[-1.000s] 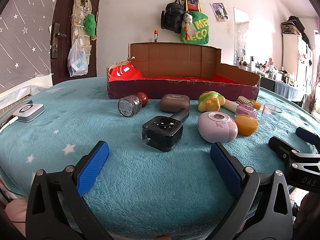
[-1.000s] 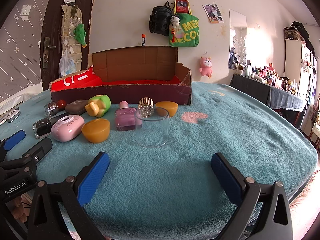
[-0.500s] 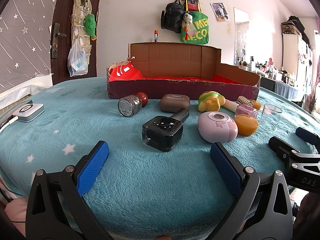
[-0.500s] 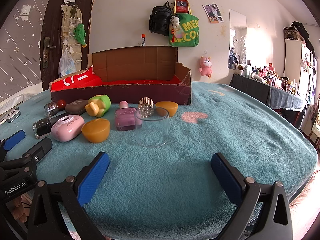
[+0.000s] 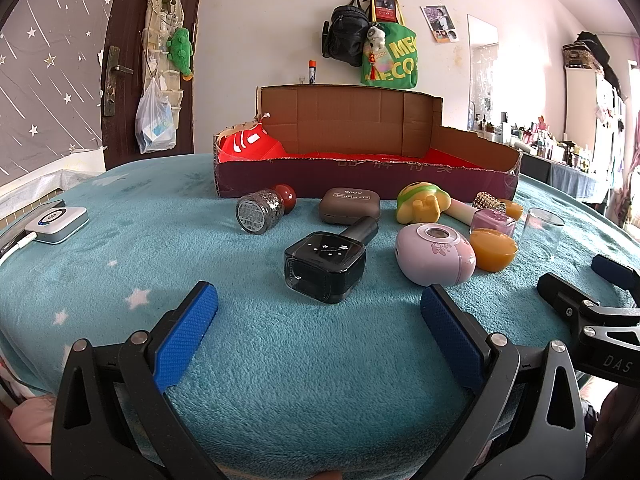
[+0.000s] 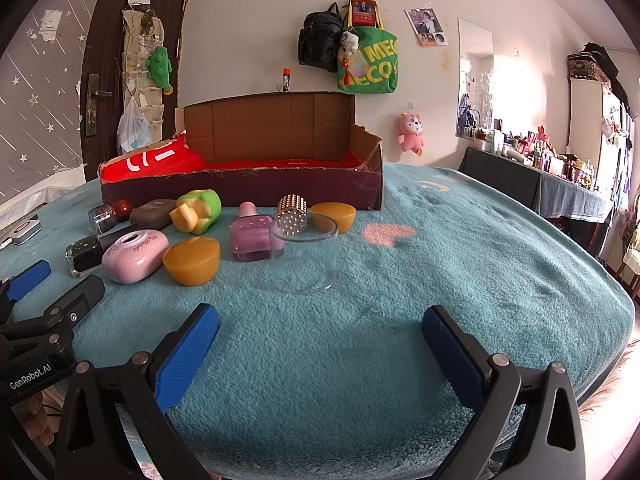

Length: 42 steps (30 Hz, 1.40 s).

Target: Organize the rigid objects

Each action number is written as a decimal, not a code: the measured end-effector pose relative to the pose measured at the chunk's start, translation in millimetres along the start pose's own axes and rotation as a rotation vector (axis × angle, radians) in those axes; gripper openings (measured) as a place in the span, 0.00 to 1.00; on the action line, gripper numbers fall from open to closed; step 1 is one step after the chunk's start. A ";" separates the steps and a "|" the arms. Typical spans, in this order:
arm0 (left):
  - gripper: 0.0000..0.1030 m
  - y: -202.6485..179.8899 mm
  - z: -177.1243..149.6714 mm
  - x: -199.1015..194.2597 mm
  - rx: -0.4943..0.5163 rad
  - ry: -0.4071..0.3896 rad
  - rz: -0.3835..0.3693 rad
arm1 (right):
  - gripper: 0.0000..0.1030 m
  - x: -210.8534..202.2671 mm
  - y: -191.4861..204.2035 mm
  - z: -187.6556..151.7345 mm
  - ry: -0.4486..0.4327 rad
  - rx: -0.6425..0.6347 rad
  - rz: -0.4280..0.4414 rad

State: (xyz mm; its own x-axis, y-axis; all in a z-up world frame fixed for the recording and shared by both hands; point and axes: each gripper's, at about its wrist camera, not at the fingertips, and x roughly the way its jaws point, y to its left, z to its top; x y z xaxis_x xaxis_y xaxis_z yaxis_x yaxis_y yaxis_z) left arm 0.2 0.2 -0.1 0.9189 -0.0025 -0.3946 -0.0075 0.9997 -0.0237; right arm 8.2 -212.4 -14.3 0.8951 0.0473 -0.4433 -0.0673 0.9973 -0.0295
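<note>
A: Left wrist view, read left to right: left gripper (image 5: 318, 312) spread wide at the bottom of the frame, empty, low over the teal fleece blanket (image 5: 120, 264). Dead ahead, centre frame, a square black glass bottle (image 5: 326, 262) lying on its side, cap pointing away. Left of it a glittery silver jar with a red ball cap (image 5: 260, 212); behind it a brown oval compact case (image 5: 349, 205); right of it a lilac oval plastic gadget (image 5: 434, 254) and an orange half-dome (image 5: 493, 249).

B: Best way to take the first one?

A: Probably straight in on the black bottle, fingers across the flat sides, not the cap. Smooth glass, so likely slippery; a firm, square closing, then a lift clear of the front wall.

B: And the other tool?

A: Right gripper (image 6: 320, 336) likewise wide open and empty, bottom of its own frame, facing a clear upright glass tumbler (image 6: 304, 258). Nothing inside the tumbler.

B: Destination?

A: Presumably the long cardboard box with the torn rim (image 5: 360, 184), upper centre. Red lining inside, a red packet (image 5: 250, 146) at its left end, otherwise bare as far as visible.
</note>
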 end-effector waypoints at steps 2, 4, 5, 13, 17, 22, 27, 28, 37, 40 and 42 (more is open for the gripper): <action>1.00 0.0 0.0 0.0 0.000 0.000 0.000 | 1.00 0.0 0.0 0.0 0.000 0.000 0.000; 1.00 0.0 0.0 0.0 0.000 0.000 0.000 | 1.00 0.1 0.1 0.0 0.000 0.000 0.000; 1.00 0.0 0.0 0.0 0.000 0.000 0.000 | 1.00 0.0 0.0 0.0 0.000 0.000 0.000; 1.00 0.0 -0.1 0.0 0.000 0.000 0.000 | 1.00 0.1 -0.4 -0.1 0.000 0.000 0.000; 1.00 0.0 0.1 0.1 0.000 0.002 0.000 | 1.00 -0.3 -0.4 -0.5 0.000 0.000 0.000; 1.00 2.9 4.7 1.7 -0.002 0.025 -0.016 | 1.00 -0.6 -0.6 -0.6 0.009 0.003 0.002; 1.00 2.7 14.2 5.5 -0.007 0.043 -0.047 | 1.00 2.0 -2.1 7.3 0.034 0.004 0.015; 1.00 4.3 15.0 4.7 -0.008 0.044 -0.050 | 1.00 1.1 -2.7 7.7 0.033 0.004 0.015; 1.00 11.9 33.7 7.0 0.021 0.074 -0.077 | 1.00 7.6 -5.8 17.4 0.056 0.033 0.027; 1.00 16.0 39.7 9.9 0.041 0.085 -0.082 | 1.00 9.4 -6.2 22.7 0.056 0.035 0.021; 1.00 16.5 43.7 13.7 0.061 0.108 -0.085 | 1.00 11.4 -6.2 26.6 0.060 0.034 0.019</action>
State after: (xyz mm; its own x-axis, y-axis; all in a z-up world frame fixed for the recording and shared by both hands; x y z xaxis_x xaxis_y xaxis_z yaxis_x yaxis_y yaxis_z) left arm 29.9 17.7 34.3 0.8674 -0.0866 -0.4900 0.0956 0.9954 -0.0067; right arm 30.5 -216.6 4.7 0.8659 0.0636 -0.4961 -0.0679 0.9976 0.0094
